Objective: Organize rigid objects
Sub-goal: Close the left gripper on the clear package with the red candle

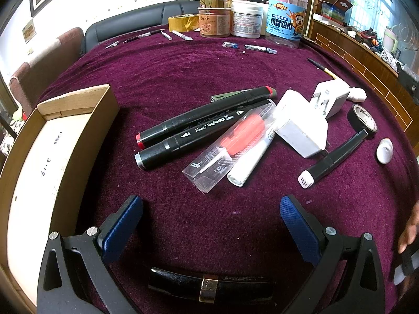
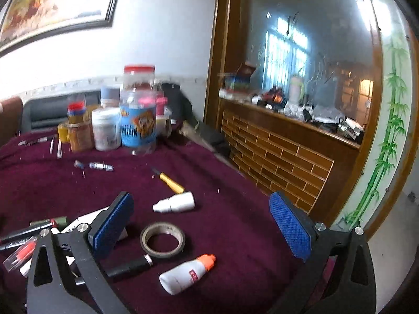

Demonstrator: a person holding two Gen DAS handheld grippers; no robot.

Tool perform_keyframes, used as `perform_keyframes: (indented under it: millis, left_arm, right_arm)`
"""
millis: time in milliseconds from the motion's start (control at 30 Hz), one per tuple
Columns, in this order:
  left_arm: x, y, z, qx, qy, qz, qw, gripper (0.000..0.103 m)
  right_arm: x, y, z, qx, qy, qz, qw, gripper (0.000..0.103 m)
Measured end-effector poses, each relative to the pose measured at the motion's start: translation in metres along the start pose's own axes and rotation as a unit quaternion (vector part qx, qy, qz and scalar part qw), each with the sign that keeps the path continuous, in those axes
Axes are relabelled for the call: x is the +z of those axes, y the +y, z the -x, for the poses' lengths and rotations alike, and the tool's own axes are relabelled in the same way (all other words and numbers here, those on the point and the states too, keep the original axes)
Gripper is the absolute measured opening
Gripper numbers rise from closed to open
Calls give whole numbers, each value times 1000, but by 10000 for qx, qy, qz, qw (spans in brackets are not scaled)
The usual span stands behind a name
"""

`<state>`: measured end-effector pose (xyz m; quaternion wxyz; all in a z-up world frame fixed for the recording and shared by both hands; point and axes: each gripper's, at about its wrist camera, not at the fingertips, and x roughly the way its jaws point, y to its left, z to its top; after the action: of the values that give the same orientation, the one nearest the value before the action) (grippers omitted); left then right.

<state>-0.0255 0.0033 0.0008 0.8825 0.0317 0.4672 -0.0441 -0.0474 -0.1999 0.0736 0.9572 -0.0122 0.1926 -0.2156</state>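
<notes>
In the left wrist view, two black markers (image 1: 201, 120) lie in a heap with a clear pen case (image 1: 230, 146), a white marker (image 1: 248, 162), white chargers (image 1: 301, 128) and a marker capped "27" (image 1: 332, 157). A black tube with a gold band (image 1: 209, 285) lies just below my left gripper (image 1: 210, 217), which is open and empty. An open cardboard box (image 1: 52, 141) stands to the left. My right gripper (image 2: 201, 225) is open above a tape roll (image 2: 162, 239). A white bottle with an orange cap (image 2: 186, 274) and a small white bottle (image 2: 175, 202) lie near it.
Jars and tubs (image 1: 251, 18) crowd the far table edge beside a yellow tape roll (image 1: 183, 23). Small pens (image 1: 259, 49) and a yellow-handled knife (image 2: 170, 179) lie scattered on the maroon cloth (image 1: 183, 68). A wooden counter (image 2: 288, 141) runs along the right. A hand (image 1: 409, 230) shows at the right edge.
</notes>
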Motion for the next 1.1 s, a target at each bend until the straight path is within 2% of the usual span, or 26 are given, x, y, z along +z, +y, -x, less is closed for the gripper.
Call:
perform_keyframes:
  millis: [200,267,300,333,433,500,567,733,767,833,900,1000,1100]
  left_arm:
    - [0,4,3,-154,12,-1,9999,101]
    - [-1,10,11,-401,53,75,9992,96]
    - [-1,12,17,-553,27,66,9984,88]
    - [0,13,25,-652,-59,31,9979,87]
    - [10,18,48,-553,-470,-217,9971,87]
    - [19,23,49,-606,-462,-201,9969,87]
    - [29,29,45,-846,-367,-147,9956,87]
    - [43,38,36,-1424,-212,-13,9896,67]
    - [45,35,31,-1453,-113,-53,9893,63]
    - [45,28,23,-1414,36,-212,9897,45]
    - [44,16,14,-1371,201,-440,9894,35]
    - [42,7,6,-999,187,-560,9932,35]
    - [38,7,-1,-1075,247,-485,9927,35]
  right_arm:
    - [-2,-7,-7,88,365,6,9993,103]
    - [-4,-8,-9,176,441,-9,9989,103]
    - [-5,-7,-12,174,502,32,9986,103]
    - [-7,-6,-12,168,537,54,9984,103]
    - [-8,-4,-12,309,563,56,9979,103]
    - [-8,0,-13,363,580,121,9976,103]
    - [-9,4,-12,409,581,210,9973,103]
    - [-10,9,-13,372,593,335,9970,103]
    - [-11,9,-15,368,645,348,9966,103]
    - [-12,10,-18,360,736,369,9960,103]
    - [-12,10,-20,355,796,383,9955,103]
    - [-14,11,-22,342,848,417,9949,103]
    - [-15,13,-23,324,891,467,9944,103]
